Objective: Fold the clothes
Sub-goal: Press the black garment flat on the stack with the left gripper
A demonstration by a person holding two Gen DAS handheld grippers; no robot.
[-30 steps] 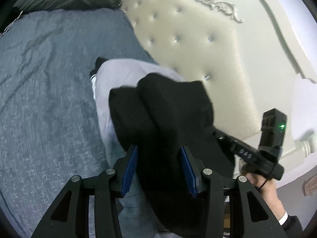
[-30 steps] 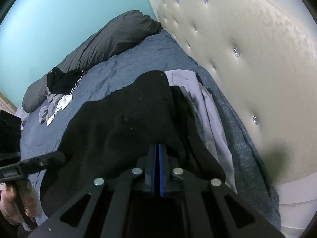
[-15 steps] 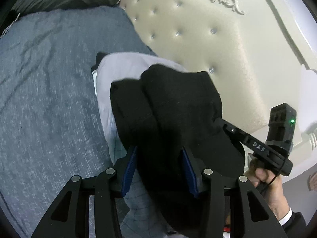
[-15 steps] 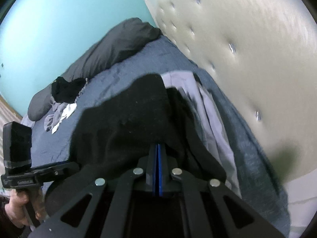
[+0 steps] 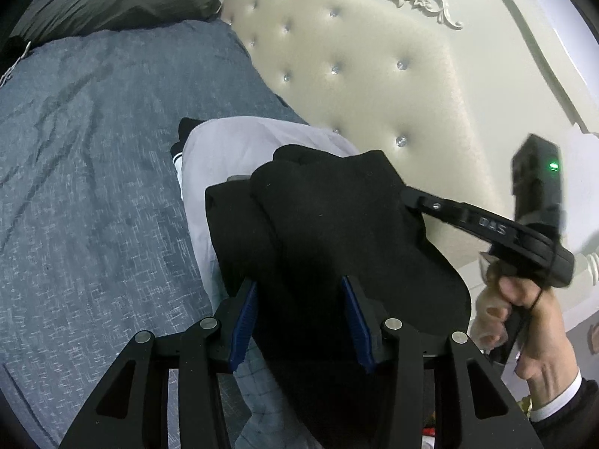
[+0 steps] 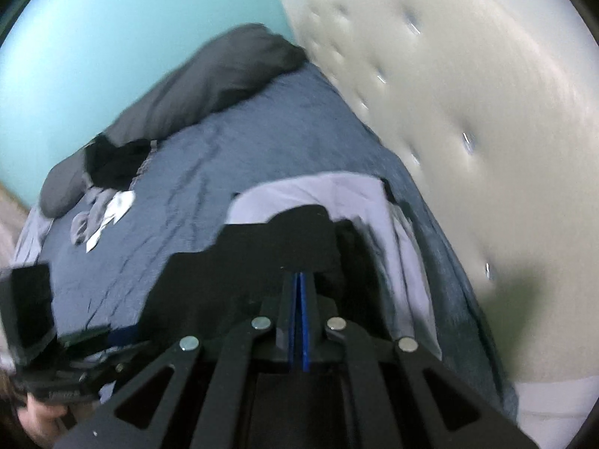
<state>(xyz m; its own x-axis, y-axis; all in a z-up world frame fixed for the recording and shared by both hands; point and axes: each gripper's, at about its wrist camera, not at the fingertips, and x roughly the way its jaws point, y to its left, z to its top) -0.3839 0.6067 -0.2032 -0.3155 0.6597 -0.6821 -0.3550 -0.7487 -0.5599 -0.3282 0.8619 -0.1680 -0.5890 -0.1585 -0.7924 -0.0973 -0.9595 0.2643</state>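
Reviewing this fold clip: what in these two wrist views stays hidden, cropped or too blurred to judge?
- Left wrist view: the right gripper's fingers, buried in the black garment.
- Left wrist view: the garment's lower end, cut off by the bottom edge.
- Right wrist view: whether cloth sits between its shut blue pads; black on black.
- Right wrist view: the clothes pile by the pillow, blurred.

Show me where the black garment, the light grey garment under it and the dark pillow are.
black garment (image 5: 337, 224), left wrist view, the middle of its upper fold.
light grey garment (image 5: 239, 142), left wrist view, its bare far part.
dark pillow (image 6: 224, 75), right wrist view, its middle.
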